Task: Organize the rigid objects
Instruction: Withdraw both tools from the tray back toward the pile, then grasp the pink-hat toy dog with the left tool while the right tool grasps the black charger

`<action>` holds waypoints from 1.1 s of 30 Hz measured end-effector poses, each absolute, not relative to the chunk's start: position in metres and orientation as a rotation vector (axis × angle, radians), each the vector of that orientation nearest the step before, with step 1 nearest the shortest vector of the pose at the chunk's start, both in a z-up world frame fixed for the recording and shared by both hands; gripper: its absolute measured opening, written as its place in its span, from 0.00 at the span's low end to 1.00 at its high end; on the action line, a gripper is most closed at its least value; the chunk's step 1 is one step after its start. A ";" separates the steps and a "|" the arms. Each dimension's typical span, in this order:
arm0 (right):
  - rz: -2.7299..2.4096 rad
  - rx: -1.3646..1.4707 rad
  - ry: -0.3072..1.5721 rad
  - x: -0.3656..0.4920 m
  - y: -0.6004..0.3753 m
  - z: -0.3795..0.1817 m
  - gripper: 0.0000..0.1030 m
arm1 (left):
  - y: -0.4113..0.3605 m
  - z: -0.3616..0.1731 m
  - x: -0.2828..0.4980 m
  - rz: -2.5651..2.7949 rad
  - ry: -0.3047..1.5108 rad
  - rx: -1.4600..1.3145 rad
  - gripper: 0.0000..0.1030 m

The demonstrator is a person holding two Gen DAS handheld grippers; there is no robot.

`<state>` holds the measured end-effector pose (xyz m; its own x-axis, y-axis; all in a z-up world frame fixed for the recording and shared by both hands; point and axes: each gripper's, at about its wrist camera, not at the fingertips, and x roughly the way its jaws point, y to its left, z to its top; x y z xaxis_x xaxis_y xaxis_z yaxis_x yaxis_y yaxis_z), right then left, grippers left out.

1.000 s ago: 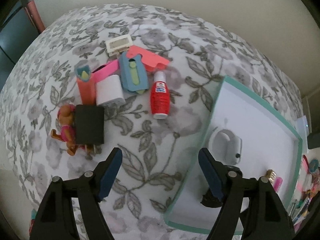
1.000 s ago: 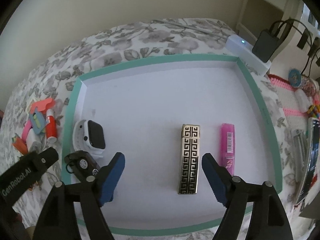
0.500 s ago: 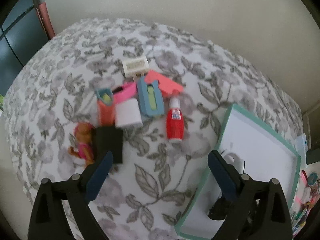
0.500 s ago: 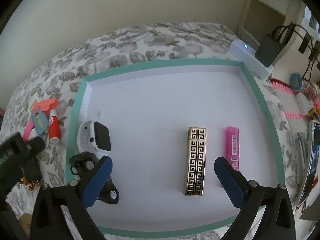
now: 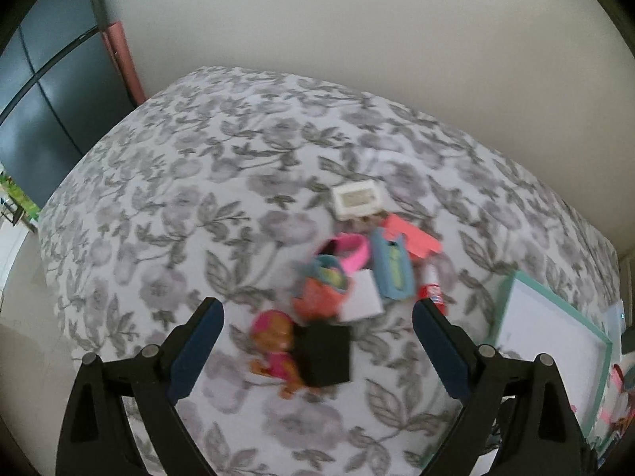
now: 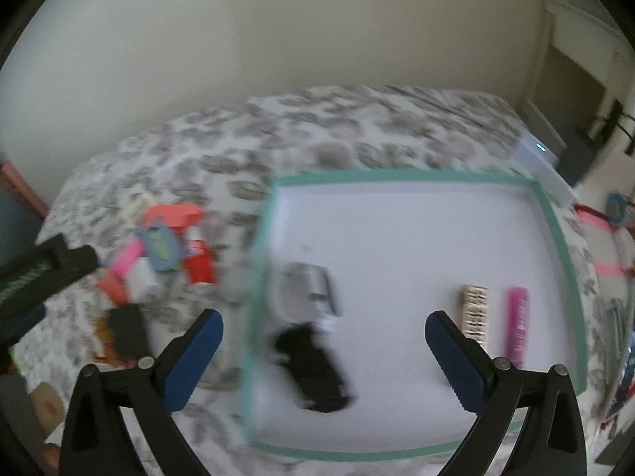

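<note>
The left gripper has its fingers spread wide and empty. The black rectangular block lies directly between and ahead of them on the floral bedspread, nearer than the right gripper, also spread, above the teal-rimmed white tray.

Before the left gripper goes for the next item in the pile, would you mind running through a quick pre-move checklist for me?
1. Left gripper open and empty: ok.
2. Right gripper open and empty: ok.
3. Black block lies between the left fingers' line of sight: ok.
4. Block free of neighbours: not ok, the doll touches it.
5. Tray has bare floor for more items: ok.
6. Image sharp enough to judge alignment: not ok, both views are blurred.
</note>
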<state>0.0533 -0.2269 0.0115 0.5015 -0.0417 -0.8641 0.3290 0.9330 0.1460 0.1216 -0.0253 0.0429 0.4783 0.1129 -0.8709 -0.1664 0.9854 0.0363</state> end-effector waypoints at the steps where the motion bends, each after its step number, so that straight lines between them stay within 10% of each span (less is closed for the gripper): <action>1: -0.203 0.299 1.022 0.057 -0.217 0.014 1.00 | -0.018 0.043 0.122 0.177 1.061 -0.063 0.93; 33: 0.175 0.284 1.175 0.128 -0.099 -0.039 0.86 | 0.088 -0.027 0.128 0.213 1.195 -0.308 0.93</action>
<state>0.1282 -0.0994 -0.0390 0.3776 0.2816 -0.8821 0.0126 0.9510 0.3090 0.1276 0.0881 -0.0270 0.3551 0.0002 -0.9348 -0.3222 0.9388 -0.1221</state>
